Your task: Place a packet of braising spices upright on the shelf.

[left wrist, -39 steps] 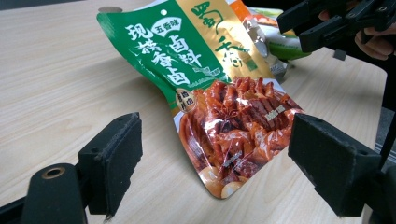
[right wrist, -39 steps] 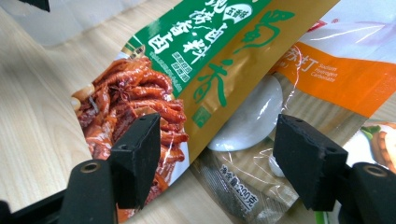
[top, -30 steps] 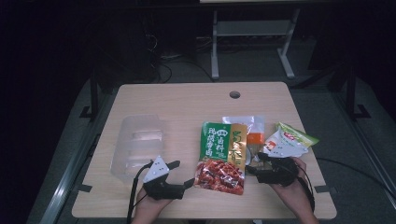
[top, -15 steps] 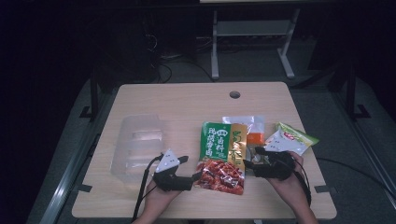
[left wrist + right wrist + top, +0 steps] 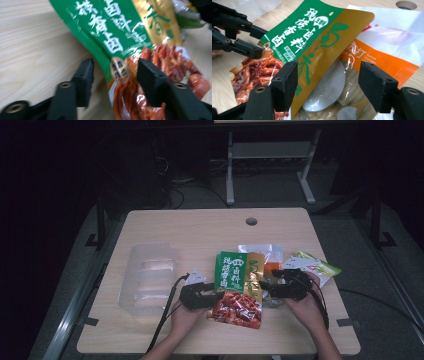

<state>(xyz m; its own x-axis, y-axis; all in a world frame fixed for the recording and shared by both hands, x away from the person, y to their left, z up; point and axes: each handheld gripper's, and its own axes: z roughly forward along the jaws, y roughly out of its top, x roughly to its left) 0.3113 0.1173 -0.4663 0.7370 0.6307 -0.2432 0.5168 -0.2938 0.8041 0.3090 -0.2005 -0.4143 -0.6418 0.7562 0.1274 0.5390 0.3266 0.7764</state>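
The green and gold packet [image 5: 317, 37], printed with white Chinese characters, lies lengthwise away from both tongs. The left gripper [image 5: 113, 75] has just been closing, its jaws astride the corner where the red packet [image 5: 155, 82] overlaps, pads not pressing. The right gripper [image 5: 328, 82] stands open over the green and gold packet's lower edge and an orange-banded pouch [image 5: 384, 50] reading "Sodium".

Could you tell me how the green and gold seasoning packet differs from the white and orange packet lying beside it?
The green and gold seasoning packet is opaque, while the white and orange packet has a clear part showing white lumps. The green and gold seasoning packet lies on top, overlapping the white and orange packet's edge. It also sits nearer the left gripper, whose jaws have just been closing with its corner between them. Both lie flat on the wooden table.
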